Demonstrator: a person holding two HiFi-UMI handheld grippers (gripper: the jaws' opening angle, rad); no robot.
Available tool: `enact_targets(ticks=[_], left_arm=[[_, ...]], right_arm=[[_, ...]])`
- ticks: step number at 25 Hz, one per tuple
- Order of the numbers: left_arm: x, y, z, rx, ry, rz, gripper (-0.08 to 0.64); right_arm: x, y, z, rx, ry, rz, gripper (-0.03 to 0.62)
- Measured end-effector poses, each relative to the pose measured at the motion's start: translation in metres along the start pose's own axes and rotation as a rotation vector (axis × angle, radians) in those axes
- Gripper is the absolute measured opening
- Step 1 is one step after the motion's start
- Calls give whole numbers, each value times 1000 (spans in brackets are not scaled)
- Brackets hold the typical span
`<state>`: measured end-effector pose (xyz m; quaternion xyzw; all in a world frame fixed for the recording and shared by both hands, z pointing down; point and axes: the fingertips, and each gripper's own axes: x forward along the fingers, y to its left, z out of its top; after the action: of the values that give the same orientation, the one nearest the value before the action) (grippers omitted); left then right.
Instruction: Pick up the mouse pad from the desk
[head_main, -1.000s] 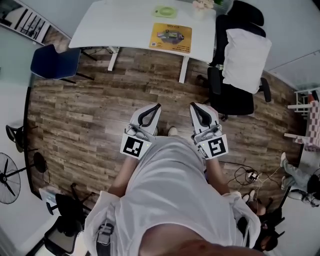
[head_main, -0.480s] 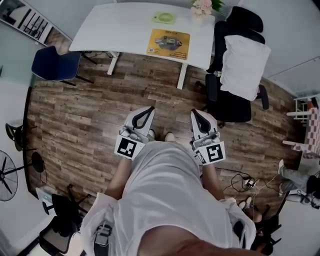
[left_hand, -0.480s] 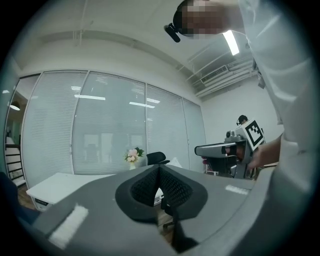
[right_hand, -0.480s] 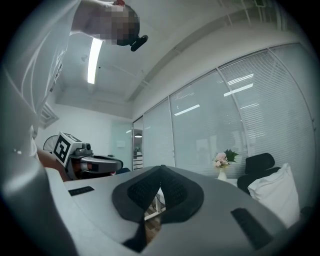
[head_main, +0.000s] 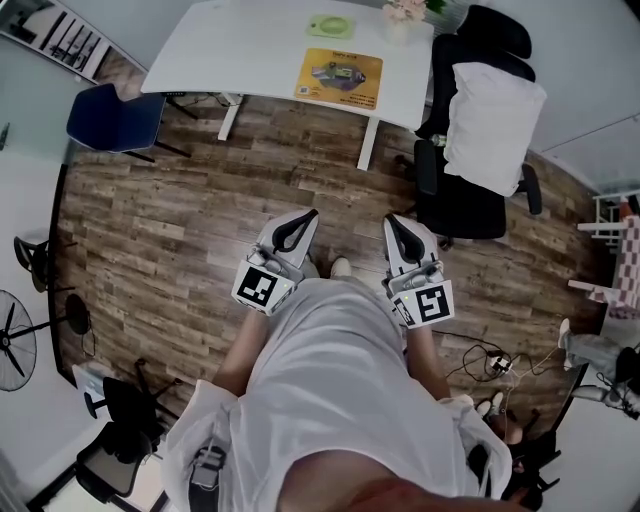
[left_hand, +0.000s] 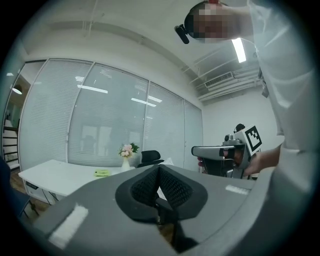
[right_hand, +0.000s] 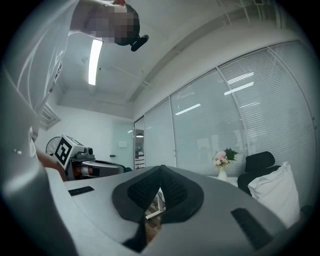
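Note:
The yellow mouse pad (head_main: 338, 77) lies flat near the front edge of the white desk (head_main: 240, 50), far ahead of both grippers. I hold my left gripper (head_main: 313, 214) and my right gripper (head_main: 391, 219) side by side at waist height over the wooden floor, both pointing toward the desk. The left gripper (left_hand: 159, 167) is shut with its tips meeting and nothing between them. The right gripper (right_hand: 161, 168) is likewise shut and empty. The left gripper view shows the desk (left_hand: 55, 177) but not the pad.
A green object (head_main: 330, 25) and a flower vase (head_main: 402, 14) stand on the desk behind the pad. A black office chair with a white pillow (head_main: 490, 110) sits right of the desk, a blue chair (head_main: 115, 122) left. Cables (head_main: 495, 355) lie on the floor at right.
Both grippers have shifted slightly with the person, and the left one has sunk and rolled a little. Both stay shut and empty.

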<state>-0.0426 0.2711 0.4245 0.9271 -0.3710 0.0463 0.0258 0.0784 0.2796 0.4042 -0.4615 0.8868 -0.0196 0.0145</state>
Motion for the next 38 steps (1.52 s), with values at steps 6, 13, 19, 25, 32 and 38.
enact_targets(ticks=[6, 13, 19, 25, 32, 38], left_arm=[[-12, -14, -3, -11, -4, 19, -2], [-10, -6, -15, -29, 10, 17, -2], [21, 16, -12, -38, -11, -20, -2], [63, 69, -1, -69, -55, -36, -2], [106, 123, 11, -59, -66, -63, -2], [137, 164, 16, -85, -78, -77, -2]], right_arm=[[-9, 2, -5, 11, 3, 17, -2], [-5, -6, -10, 20, 18, 5, -2], [19, -27, -9, -4, 34, -21, -2], [69, -48, -1, -42, 56, -23, -2], [146, -74, 10, -88, 88, 23, -2], [203, -100, 13, -14, 100, 43, -2]])
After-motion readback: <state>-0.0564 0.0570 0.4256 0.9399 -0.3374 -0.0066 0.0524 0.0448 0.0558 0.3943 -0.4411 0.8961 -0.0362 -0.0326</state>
